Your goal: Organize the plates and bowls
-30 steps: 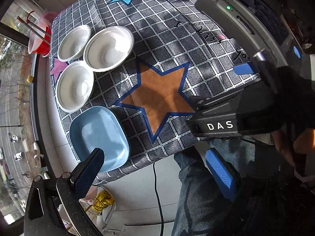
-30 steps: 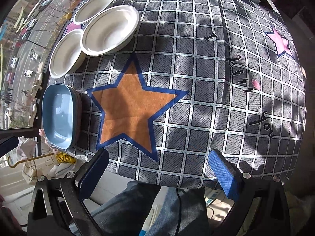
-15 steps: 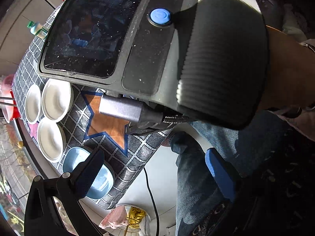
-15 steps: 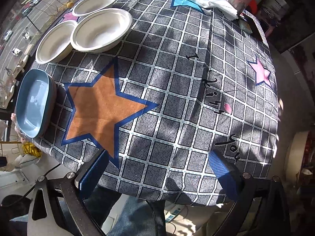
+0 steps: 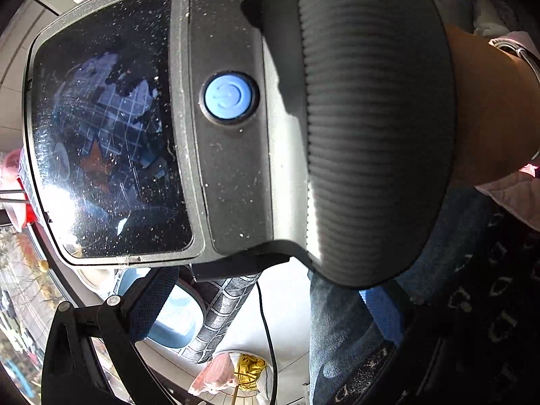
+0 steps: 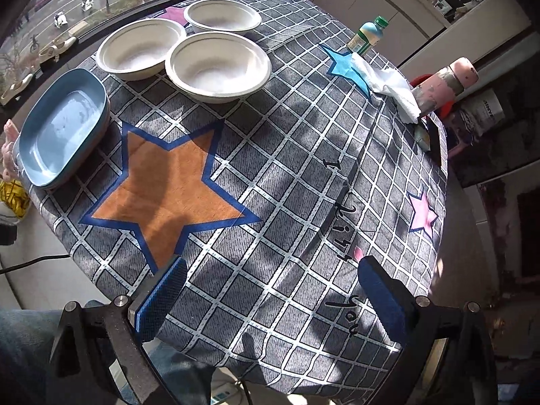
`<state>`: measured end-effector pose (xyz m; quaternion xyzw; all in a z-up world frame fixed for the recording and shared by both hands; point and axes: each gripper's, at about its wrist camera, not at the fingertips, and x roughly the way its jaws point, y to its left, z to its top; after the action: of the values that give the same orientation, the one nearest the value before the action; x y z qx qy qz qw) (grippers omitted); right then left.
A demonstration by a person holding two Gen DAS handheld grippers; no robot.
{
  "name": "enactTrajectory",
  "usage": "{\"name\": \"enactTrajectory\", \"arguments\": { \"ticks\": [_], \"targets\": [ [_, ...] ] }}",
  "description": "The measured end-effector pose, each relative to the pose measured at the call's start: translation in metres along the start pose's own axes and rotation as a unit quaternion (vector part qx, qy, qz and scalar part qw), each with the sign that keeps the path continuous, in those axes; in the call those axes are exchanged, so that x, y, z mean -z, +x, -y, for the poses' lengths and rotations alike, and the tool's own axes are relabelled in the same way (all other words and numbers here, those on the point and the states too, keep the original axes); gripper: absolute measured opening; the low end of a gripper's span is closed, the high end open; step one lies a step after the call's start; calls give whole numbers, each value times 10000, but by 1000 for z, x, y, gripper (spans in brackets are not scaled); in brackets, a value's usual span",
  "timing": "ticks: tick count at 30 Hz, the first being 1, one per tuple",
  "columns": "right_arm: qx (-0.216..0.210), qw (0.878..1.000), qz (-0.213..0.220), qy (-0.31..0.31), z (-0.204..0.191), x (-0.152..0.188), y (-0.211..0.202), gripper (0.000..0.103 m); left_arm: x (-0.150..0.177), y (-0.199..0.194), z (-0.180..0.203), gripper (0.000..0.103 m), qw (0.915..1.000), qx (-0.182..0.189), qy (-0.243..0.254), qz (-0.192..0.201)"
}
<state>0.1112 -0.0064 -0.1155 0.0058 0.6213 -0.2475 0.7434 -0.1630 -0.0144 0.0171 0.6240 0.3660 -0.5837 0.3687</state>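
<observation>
While open, right tool [image 6: 268,295] sits well short of bowls [image 6: 217,65].

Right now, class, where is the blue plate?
Right wrist view: the blue plate sits at the table's left edge, beside the orange star, near the white bowls.

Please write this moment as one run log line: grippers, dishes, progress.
right gripper: open, empty, above near table edge | left gripper: open, view mostly blocked | white bowls: three, unstacked | blue plate: untouched | progress: nothing grasped yet

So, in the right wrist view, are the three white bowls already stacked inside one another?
No, the three white bowls sit side by side on the tablecloth, each with its inside open.
</observation>
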Motion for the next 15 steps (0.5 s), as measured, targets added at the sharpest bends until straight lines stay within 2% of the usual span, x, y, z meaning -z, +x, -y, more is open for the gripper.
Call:
{"name": "enactTrajectory", "arguments": {
  "ticks": [15],
  "targets": [
    [-118,9994,-22,321,17,-13,1,102,3,1,11,103,9999,-82,62,51]
  ]
}}
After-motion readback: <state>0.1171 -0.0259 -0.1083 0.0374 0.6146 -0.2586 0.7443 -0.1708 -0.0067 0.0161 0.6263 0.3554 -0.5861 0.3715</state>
